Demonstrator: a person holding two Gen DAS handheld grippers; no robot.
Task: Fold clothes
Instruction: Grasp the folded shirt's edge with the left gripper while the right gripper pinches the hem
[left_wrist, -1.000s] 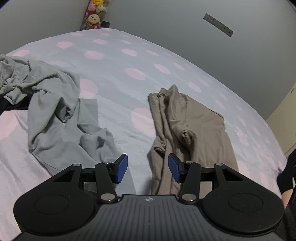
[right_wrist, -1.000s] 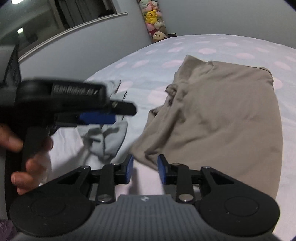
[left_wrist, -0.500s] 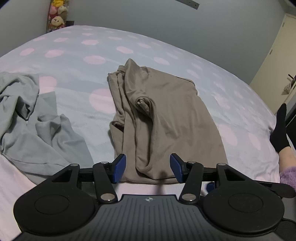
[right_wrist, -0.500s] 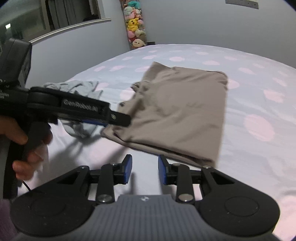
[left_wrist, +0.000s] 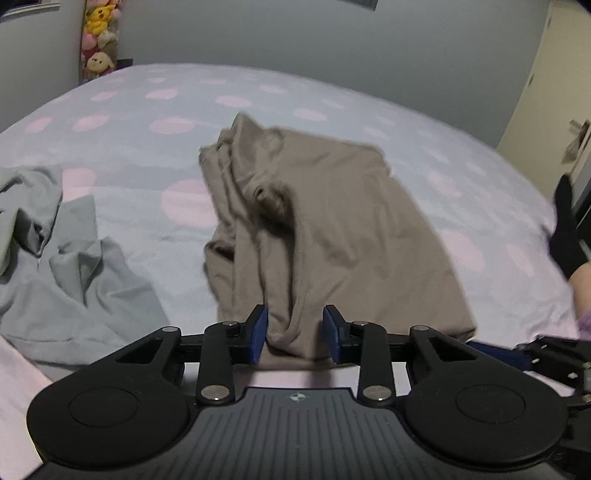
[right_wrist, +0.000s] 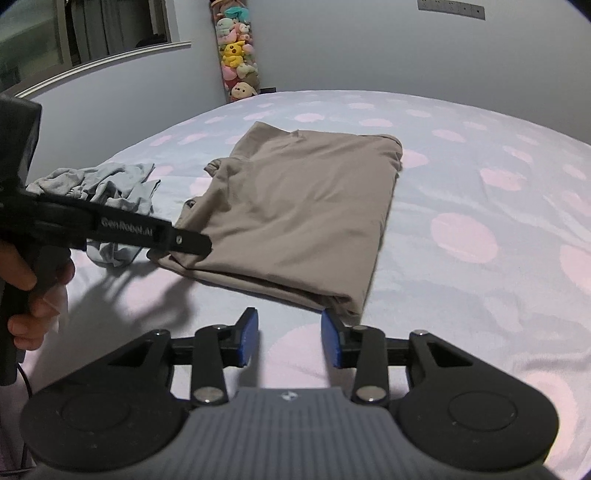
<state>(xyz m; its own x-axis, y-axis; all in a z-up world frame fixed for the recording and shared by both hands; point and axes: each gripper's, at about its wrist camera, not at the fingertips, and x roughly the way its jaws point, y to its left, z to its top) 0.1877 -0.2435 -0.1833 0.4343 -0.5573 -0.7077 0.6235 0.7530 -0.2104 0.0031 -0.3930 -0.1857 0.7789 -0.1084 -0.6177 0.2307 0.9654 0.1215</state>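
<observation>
Straddling the near edge of the tan garment (left_wrist: 332, 229), left gripper (left_wrist: 294, 334) with blue pads spread apart, a bunched fold of cloth between them but not pinched. Ahead of that claw: tan garment roughly folded on the dotted bedsheet (left_wrist: 155, 99), creased and rumpled along its left side, flatter to the right. Left of the claw and apart from the tan piece: crumpled grey garment (left_wrist: 62, 258). Far right of this view only: foot in a black sock (left_wrist: 565, 232), a cream door (left_wrist: 554, 92), and a slice of the other tool low at the right edge.

Hovering just short of the tan garment's (right_wrist: 306, 210) near right corner, right gripper (right_wrist: 290, 341) with pads parted, only bedsheet (right_wrist: 480, 184) between them, right pad just beside the corner's layered edge; touching or not cannot be told. From this side alone: the stacked layers along the near edge, the smooth top face, and the left gripper (right_wrist: 192, 243) seen side-on, its tip at the garment's near left corner, held by a hand (right_wrist: 33, 288) at far left. Beyond that tool: grey garment (right_wrist: 107, 184). Further back: stacked plush toys (right_wrist: 238, 51) in the wall corner, a mirror (right_wrist: 81, 33) at upper left, and a socket strip (right_wrist: 450, 8) high on the wall.
</observation>
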